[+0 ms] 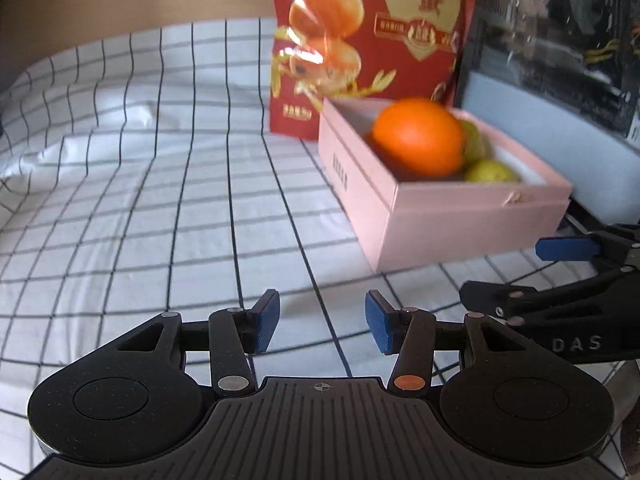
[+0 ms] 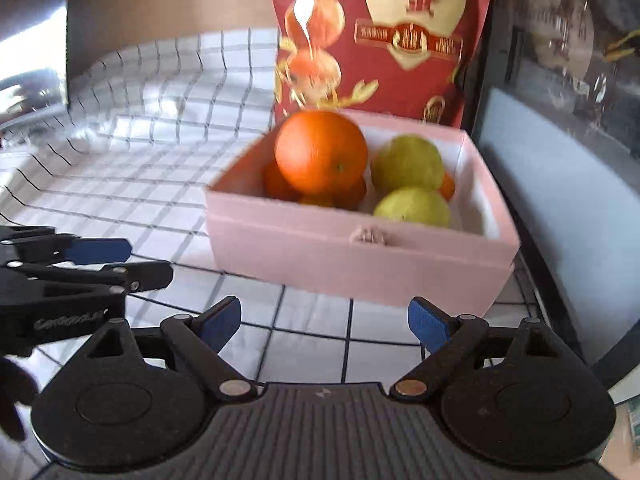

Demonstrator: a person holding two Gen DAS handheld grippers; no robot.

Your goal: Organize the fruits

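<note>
A pink box (image 2: 360, 256) stands on the checked cloth and holds several fruits. A large orange (image 2: 322, 152) lies on top of smaller oranges, with two green fruits (image 2: 412, 206) beside it. The box (image 1: 460, 224) and orange (image 1: 418, 136) also show in the left wrist view, to the right. My left gripper (image 1: 322, 322) is open and empty, low over the cloth, left of the box. My right gripper (image 2: 324, 322) is open and empty, just in front of the box. Each gripper shows at the edge of the other's view.
A red snack bag (image 2: 380, 36) stands behind the box. A dark glass-fronted object (image 2: 560, 100) rises at the right. The white checked cloth (image 1: 160, 200) stretches to the left, with wrinkles at the far left. A brown wall is behind.
</note>
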